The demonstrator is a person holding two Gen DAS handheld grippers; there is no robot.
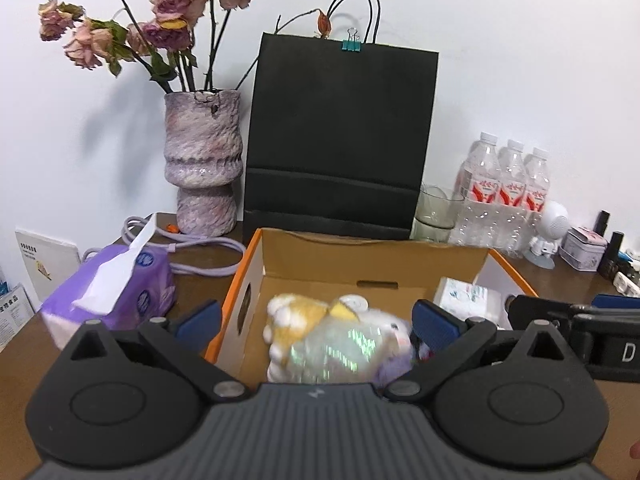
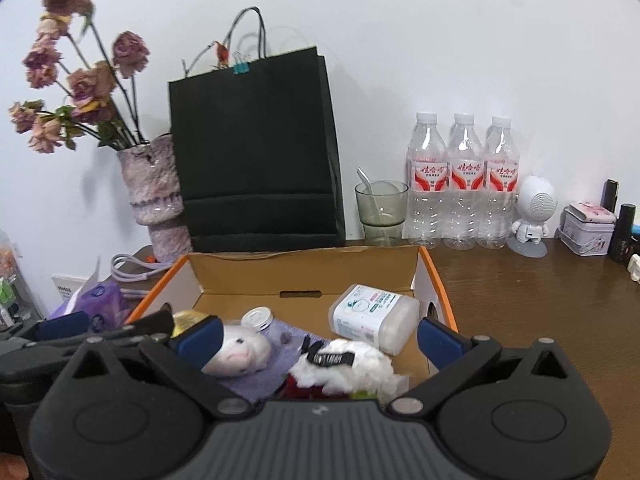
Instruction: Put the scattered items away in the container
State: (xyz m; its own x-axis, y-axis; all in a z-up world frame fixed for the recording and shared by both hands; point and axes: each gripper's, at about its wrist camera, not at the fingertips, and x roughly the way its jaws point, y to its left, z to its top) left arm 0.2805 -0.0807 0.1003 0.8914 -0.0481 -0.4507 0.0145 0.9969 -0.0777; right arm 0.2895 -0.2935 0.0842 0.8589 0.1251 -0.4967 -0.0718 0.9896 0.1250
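The plush (image 1: pixel 340 340) is lying in the box (image 1: pixel 256 276), its long axis running left to right, yellow end to the left and white face (image 2: pixel 240 350) to the right. It is being framed between the blue pads of the left gripper (image 1: pixel 316 320), whose jaws are spread wide and gripping nothing; whether they touch the plush cannot be told. The right gripper (image 2: pixel 318 338) is being held over the box's near edge, jaws likewise released, with a white fluffy item (image 2: pixel 348 364) lying between them. Also being held by the box are a wipes pack (image 2: pixel 372 316), lying flat and pointing towards the right rear corner, and a small jar (image 2: pixel 260 318). The box is sitting on the bench (image 2: pixel 520 300) before a black bag (image 2: pixel 256 148).
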